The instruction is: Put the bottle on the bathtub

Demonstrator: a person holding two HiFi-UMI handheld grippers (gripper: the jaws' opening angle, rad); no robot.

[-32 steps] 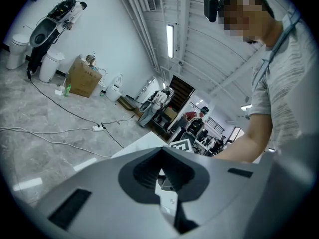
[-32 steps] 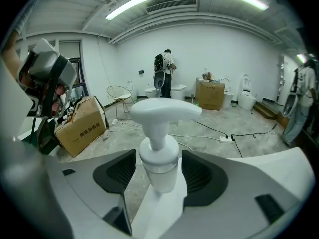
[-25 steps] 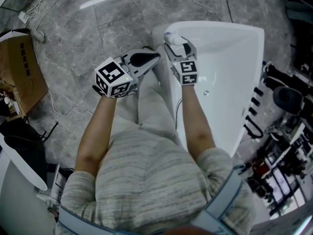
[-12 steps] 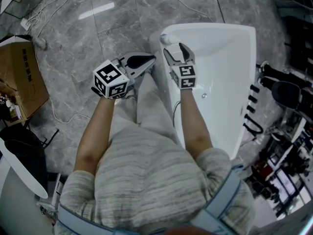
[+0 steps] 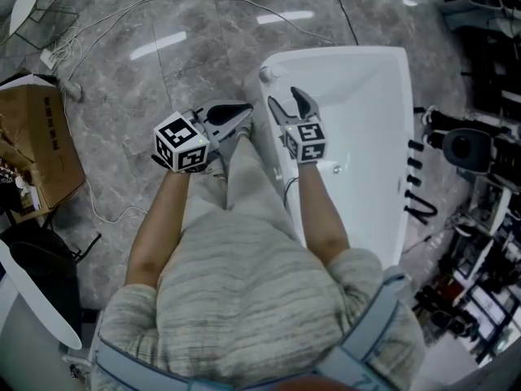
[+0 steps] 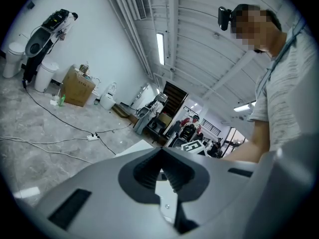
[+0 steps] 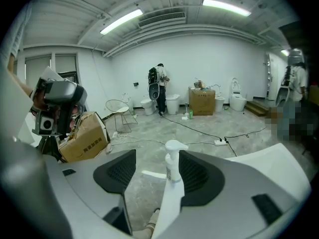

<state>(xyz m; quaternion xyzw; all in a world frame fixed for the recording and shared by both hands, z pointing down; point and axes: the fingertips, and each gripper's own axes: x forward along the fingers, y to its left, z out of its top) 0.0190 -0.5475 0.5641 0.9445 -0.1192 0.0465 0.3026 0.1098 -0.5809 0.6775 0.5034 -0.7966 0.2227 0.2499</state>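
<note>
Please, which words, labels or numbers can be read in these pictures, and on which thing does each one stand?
No text can be read here.
Brown cardboard box: dark print on its side, too blurred to read.
White pump bottle: any label is too small to read.

Bottle (image 7: 173, 169) label unreadable; bathtub (image 5: 391, 177) partly behind forearm (image 5: 319, 214).

**Surface finishes, referenced to the bathtub**

Bathtub (image 5: 383, 145): white, smooth, high gloss. Bottle (image 7: 173, 169) on its rim: smooth white plastic. Floor (image 5: 163, 55) beside the bathtub: grey marbled tile, polished, reflecting lamps. Cardboard box (image 5: 41, 137) well apart from the bathtub: matt brown. Right gripper (image 5: 286, 100): matt grey plastic, dark ribbed pads (image 7: 119, 172).
</note>
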